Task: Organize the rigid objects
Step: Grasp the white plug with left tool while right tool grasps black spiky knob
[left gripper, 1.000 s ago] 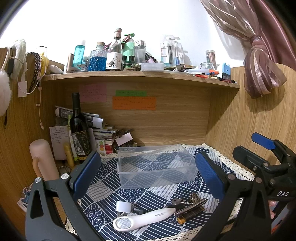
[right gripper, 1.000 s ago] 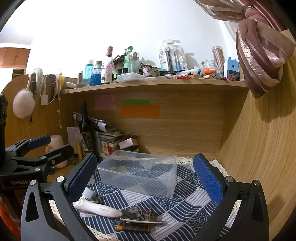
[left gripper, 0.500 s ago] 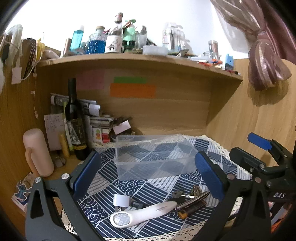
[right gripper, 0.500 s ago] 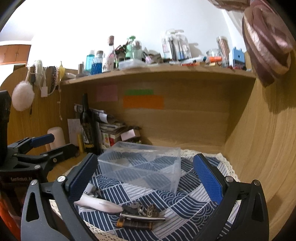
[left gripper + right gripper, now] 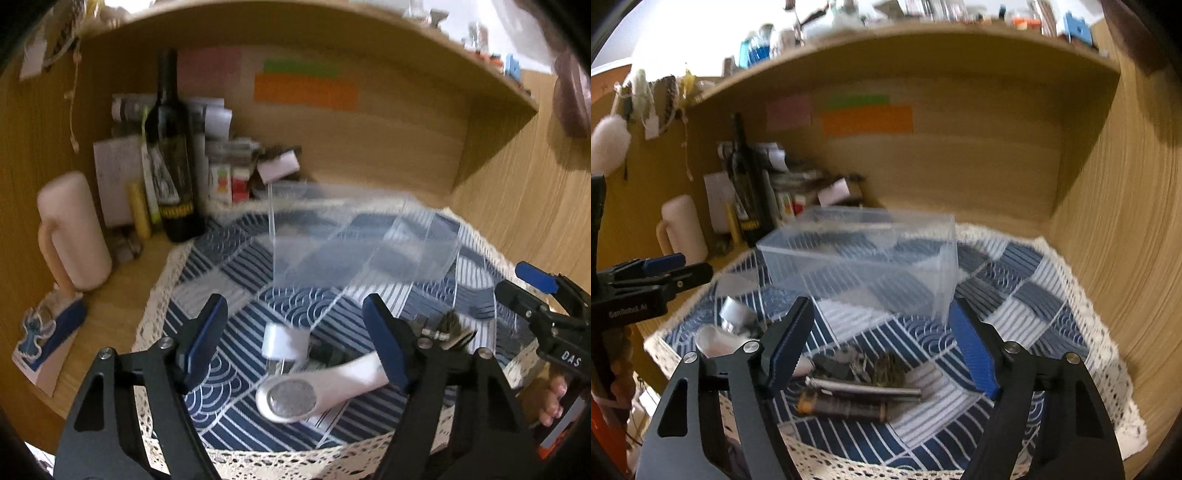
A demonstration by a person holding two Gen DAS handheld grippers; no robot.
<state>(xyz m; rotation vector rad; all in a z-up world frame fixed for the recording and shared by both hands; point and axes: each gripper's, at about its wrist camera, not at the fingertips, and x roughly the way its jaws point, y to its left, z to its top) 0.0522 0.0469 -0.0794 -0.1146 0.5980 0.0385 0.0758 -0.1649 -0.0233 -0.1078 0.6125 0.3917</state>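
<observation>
Both views are sitting lower and tilted further down than a second ago: the upper shelf with its bottles is sliding toward the top edge, and the patterned cloth [image 5: 229, 258] on the table [image 5: 110, 317] is filling more of each picture. The left tool [image 5: 293, 338] is narrowing its jaws, which were spread far wider before; nothing is pressed between its pads, which are hanging above a small white adapter [image 5: 279, 341] and the round head of a white handheld device [image 5: 295, 398] lying toward 6 o'clock on the cloth. The right tool [image 5: 881, 350] is likewise closing with its pads gripping nothing, hovering over a heap of keys [image 5: 882, 365], a metal pen-like rod [image 5: 864, 387] and a dark cylindrical item [image 5: 842, 408] at 6 o'clock in its view. The clear plastic box [image 5: 864, 266] is standing at 12 o'clock beyond both tools, well apart from the objects, and is looking empty, only the cloth pattern showing through its walls. A dark wine bottle [image 5: 171, 155] and a pink mug [image 5: 72, 232] are standing at about 10 o'clock, off the cloth.
</observation>
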